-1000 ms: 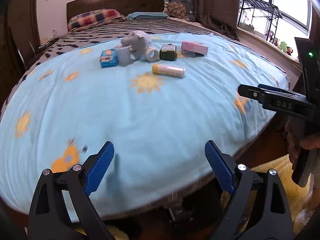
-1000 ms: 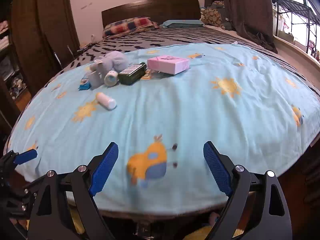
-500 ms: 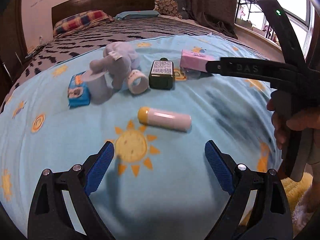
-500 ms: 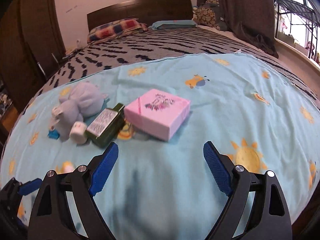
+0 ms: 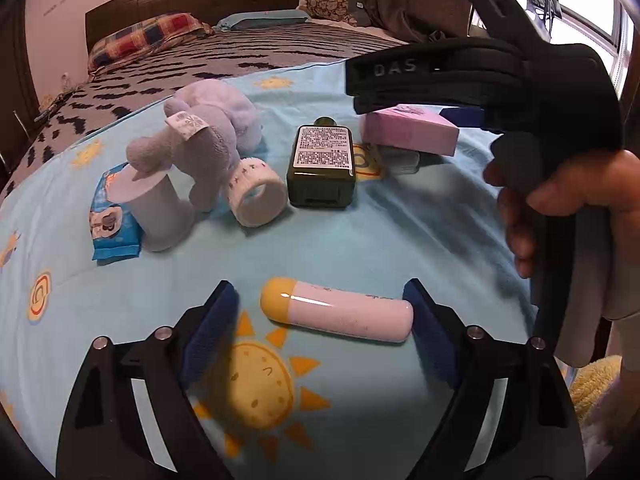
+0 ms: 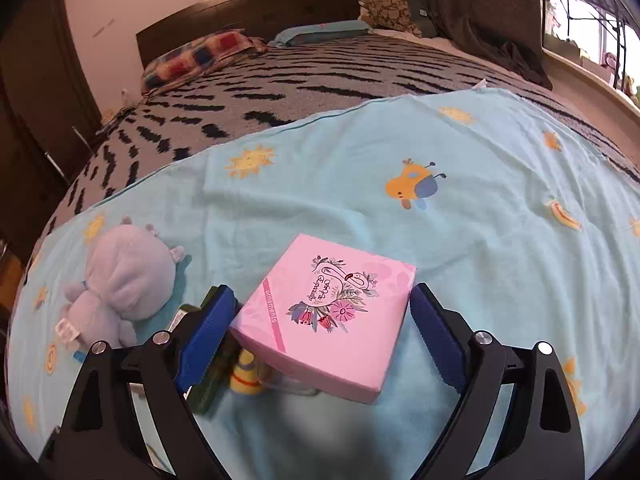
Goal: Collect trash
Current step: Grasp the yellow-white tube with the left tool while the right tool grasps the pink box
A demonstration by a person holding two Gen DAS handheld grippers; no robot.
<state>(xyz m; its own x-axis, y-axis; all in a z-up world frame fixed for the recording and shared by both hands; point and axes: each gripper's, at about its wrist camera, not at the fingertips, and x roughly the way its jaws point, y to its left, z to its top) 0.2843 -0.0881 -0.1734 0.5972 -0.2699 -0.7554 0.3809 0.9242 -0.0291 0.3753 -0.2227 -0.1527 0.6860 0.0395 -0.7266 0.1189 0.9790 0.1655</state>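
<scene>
Soft sun-print blanket (image 5: 360,248), left tongs (image 5: 320,330) narrowing around smooth capsule tube (image 5: 340,314), right tongs (image 6: 320,334) widening around glossy pink box (image 6: 324,316), neither gripping.

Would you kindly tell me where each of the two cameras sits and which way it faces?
Left wrist: on the left gripper, angled down at a white tube with a yellow cap lying between its open jaws; the right hand shows.
Right wrist: on the right gripper, angled down at a flat pink cardboard box between its open jaws.
Shared: the box, a lilac plush toy, the sun-print blue blanket.
</scene>
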